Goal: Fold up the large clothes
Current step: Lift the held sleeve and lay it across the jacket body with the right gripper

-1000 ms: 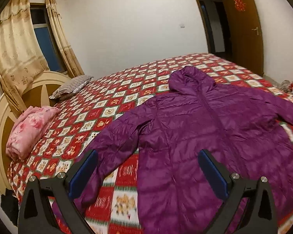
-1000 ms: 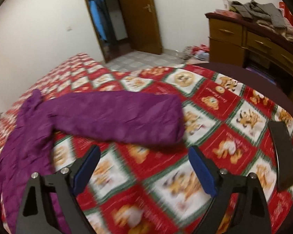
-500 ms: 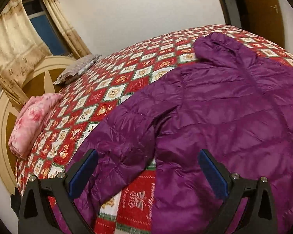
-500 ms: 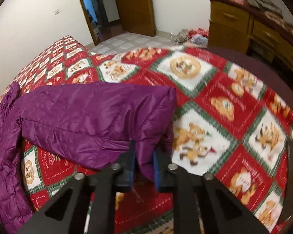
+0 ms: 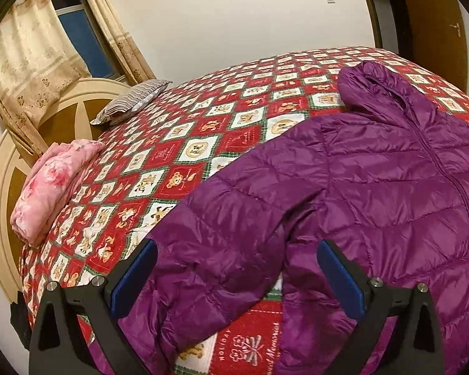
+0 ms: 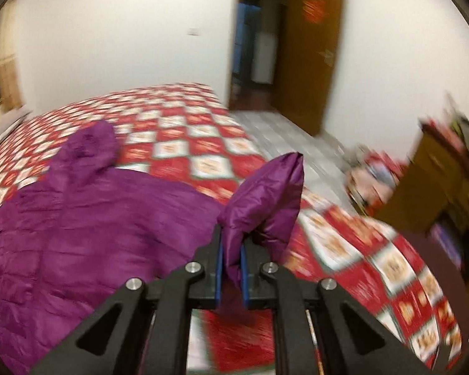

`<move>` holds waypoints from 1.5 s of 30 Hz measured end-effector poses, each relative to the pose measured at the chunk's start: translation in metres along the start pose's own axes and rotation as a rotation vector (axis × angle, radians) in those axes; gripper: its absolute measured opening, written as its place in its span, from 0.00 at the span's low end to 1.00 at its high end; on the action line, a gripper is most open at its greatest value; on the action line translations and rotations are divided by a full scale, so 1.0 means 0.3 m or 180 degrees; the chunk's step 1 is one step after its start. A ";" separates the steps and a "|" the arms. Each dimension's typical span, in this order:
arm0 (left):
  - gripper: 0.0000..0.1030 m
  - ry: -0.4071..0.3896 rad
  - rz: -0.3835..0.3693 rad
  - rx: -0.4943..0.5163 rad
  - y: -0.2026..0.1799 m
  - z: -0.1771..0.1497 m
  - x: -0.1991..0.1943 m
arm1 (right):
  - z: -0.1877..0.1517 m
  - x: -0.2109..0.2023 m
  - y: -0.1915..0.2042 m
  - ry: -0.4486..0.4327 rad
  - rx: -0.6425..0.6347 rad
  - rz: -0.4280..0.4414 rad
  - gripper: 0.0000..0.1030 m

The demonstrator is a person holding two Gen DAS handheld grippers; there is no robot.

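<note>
A purple quilted hooded jacket [image 5: 375, 181] lies front up on the bed, hood toward the far side. My left gripper [image 5: 234, 275] is open, its jaws straddling the jacket's left sleeve [image 5: 222, 250] just above it. My right gripper [image 6: 231, 265] is shut on the cuff of the other sleeve [image 6: 265, 200] and holds it lifted off the bed, beside the jacket's body [image 6: 93, 218]. The right wrist view is blurred by motion.
The bed has a red patchwork quilt [image 5: 178, 153]. A folded pink blanket [image 5: 50, 184] and a striped pillow [image 5: 131, 101] lie near the headboard [image 5: 3, 172]. An open wooden door [image 6: 306, 53] and a wooden dresser [image 6: 437, 181] stand to the right.
My right gripper closed on the sleeve cuff, lifted it and swung it left toward the jacket body. My left gripper moved down and closer to the left sleeve, still open.
</note>
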State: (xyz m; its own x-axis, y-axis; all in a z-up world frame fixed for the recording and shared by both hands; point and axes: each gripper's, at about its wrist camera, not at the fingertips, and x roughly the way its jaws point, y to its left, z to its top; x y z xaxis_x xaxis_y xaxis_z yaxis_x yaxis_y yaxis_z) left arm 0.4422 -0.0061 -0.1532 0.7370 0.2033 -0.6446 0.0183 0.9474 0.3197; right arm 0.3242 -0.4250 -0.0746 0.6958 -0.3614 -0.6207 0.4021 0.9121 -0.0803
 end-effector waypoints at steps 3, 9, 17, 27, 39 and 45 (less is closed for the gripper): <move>0.99 -0.0008 0.0050 -0.0014 0.029 -0.003 0.013 | 0.029 0.024 0.184 -0.0084 -0.0317 0.0138 0.11; 0.99 0.0011 0.0164 -0.0076 0.095 -0.005 0.060 | 0.013 0.127 0.457 0.0007 -0.0673 0.0378 0.10; 0.99 0.0114 0.0253 -0.0154 0.138 -0.005 0.127 | -0.069 0.186 0.751 0.0115 -0.1077 0.0646 0.10; 0.99 0.0097 0.0376 -0.0121 0.139 0.003 0.119 | -0.162 0.167 0.981 0.0109 -0.1452 0.1115 0.10; 0.99 0.0057 0.0544 -0.0172 0.110 0.024 0.085 | -0.245 0.161 1.080 0.0395 -0.1625 0.1592 0.63; 0.99 -0.0094 0.0530 -0.0279 0.080 0.107 0.027 | -0.183 -0.017 0.867 0.0073 -0.1465 0.1813 0.63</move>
State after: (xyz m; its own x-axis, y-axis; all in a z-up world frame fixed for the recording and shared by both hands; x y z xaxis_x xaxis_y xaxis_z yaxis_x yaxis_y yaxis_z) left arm 0.4704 0.0105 -0.1285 0.7445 0.3529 -0.5667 -0.1636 0.9194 0.3576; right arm 0.3924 -0.1753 -0.1352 0.7076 0.1926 -0.6798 -0.3126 0.9482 -0.0567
